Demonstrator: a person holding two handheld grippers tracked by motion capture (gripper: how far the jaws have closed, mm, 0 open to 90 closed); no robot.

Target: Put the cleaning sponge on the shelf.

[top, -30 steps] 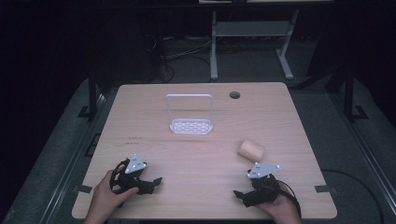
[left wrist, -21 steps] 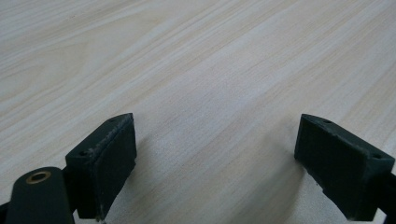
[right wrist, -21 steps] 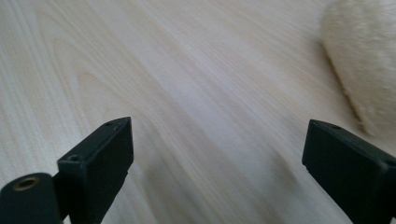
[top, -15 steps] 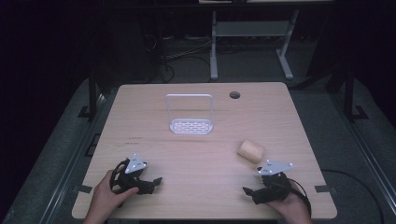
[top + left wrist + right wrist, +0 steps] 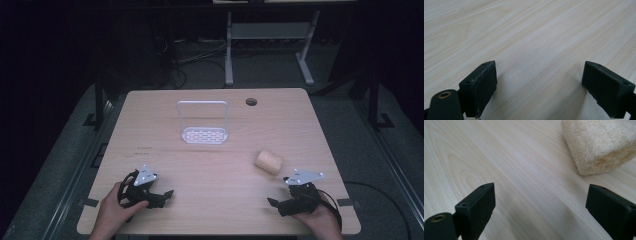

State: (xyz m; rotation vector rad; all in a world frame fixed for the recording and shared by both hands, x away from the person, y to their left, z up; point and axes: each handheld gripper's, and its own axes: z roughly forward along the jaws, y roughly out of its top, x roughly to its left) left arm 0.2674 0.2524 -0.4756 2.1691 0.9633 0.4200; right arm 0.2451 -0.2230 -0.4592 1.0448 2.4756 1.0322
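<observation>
Both tools are resting low at the near edge of the pale wood-grain tabletop (image 5: 215,165), the left tool (image 5: 159,195) and the right tool (image 5: 279,204) each with jaws standing wide apart and gripping nothing. A beige fibrous loofah cylinder (image 5: 269,161) is lying just beyond the right tool, well apart from the white perforated wire-framed rack (image 5: 205,134) standing mid-table.

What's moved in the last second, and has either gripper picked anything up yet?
The right gripper pulled back toward the person and slightly right, away from the loofah piece; its jaws are open and empty. Nothing was grasped or released. The left gripper, also open, the loofah piece, the white rack and the table stayed where they were.
</observation>
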